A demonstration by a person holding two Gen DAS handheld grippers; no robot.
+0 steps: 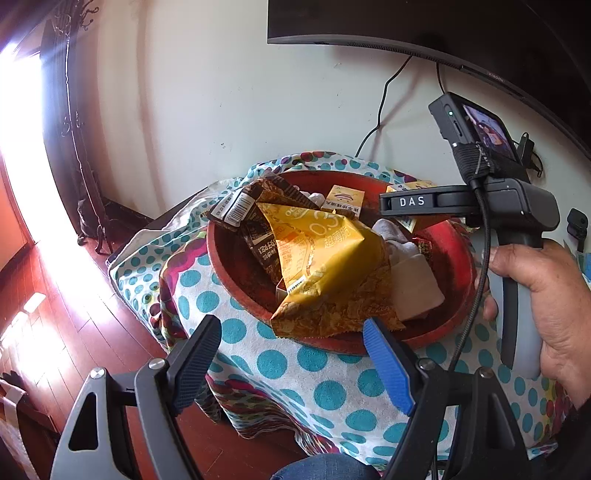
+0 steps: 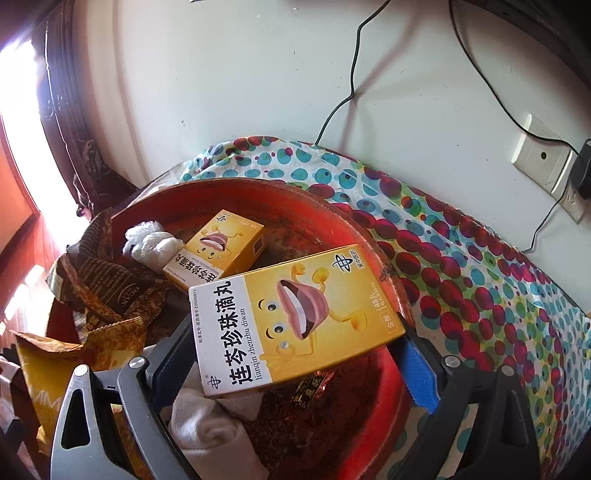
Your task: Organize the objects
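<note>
A red bowl (image 1: 221,266) (image 2: 332,206) stands on a polka-dot cloth (image 1: 295,373). In it lie a yellow snack bag (image 1: 325,258), a brown snack bag (image 1: 255,229), white socks (image 1: 410,280) and a small yellow medicine box (image 2: 221,247). My left gripper (image 1: 291,325) hangs open at the bowl's near rim, nothing between its fingers. A hand holds my right gripper's body (image 1: 517,210) over the bowl's right side. In the right wrist view my right gripper (image 2: 295,332) is shut on a larger yellow medicine box (image 2: 295,317), held tilted above the bowl's contents.
The cloth-covered table (image 2: 461,258) stands against a white wall. A dark screen (image 1: 406,22) hangs above, with cables running down to a wall socket (image 2: 543,155). Wooden floor (image 1: 74,295) and a bright window lie to the left. A white plastic wad (image 2: 151,240) lies at the bowl's back.
</note>
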